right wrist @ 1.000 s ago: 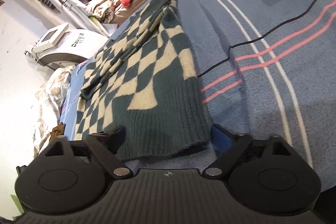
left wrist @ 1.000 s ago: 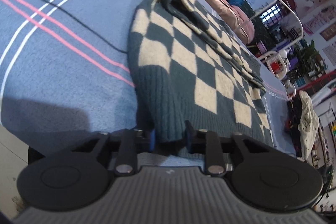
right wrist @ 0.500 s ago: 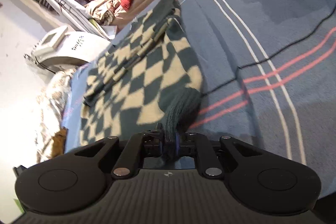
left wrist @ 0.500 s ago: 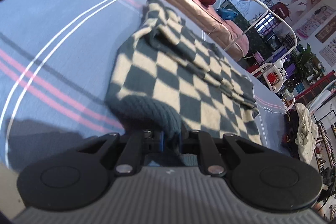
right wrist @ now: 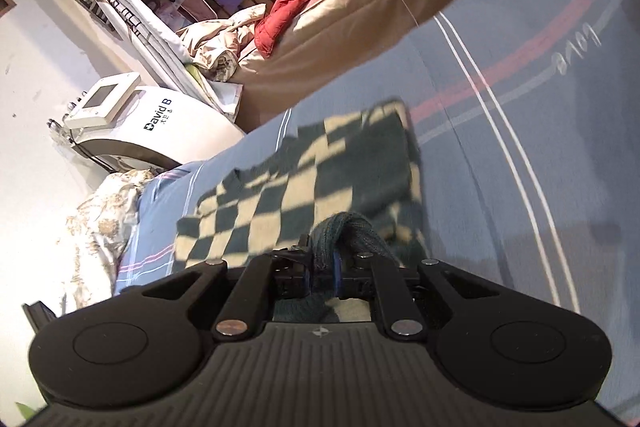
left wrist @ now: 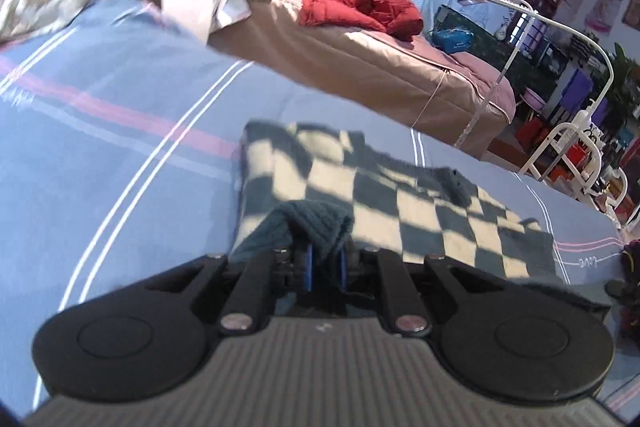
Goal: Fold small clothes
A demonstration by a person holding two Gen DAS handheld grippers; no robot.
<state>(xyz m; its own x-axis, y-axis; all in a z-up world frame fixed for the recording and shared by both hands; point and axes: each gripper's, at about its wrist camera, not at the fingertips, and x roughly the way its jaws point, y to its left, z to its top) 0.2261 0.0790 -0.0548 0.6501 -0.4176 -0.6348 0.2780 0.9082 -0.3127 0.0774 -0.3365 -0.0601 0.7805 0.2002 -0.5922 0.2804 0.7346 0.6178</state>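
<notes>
A teal-and-cream checkered knit sweater (left wrist: 400,203) lies on the blue striped bedspread (left wrist: 100,163). My left gripper (left wrist: 324,265) is shut on the sweater's ribbed hem, which bunches up between the blue pads and is lifted over the rest of the garment. In the right wrist view the same sweater (right wrist: 304,183) spreads ahead, and my right gripper (right wrist: 322,271) is shut on another bunch of the ribbed hem. The fabric under both grippers is hidden by their bodies.
A second bed with a tan cover (left wrist: 360,55) carries a red jacket (left wrist: 368,7) beyond the bedspread's far edge. A white machine (right wrist: 132,123) stands on the floor at the left. White metal racks (left wrist: 576,163) stand at the right.
Both grippers closed on the sweater's ribbed hem, the right from wide open, then lifted it and carried it forward over the sweater toward its far end.
</notes>
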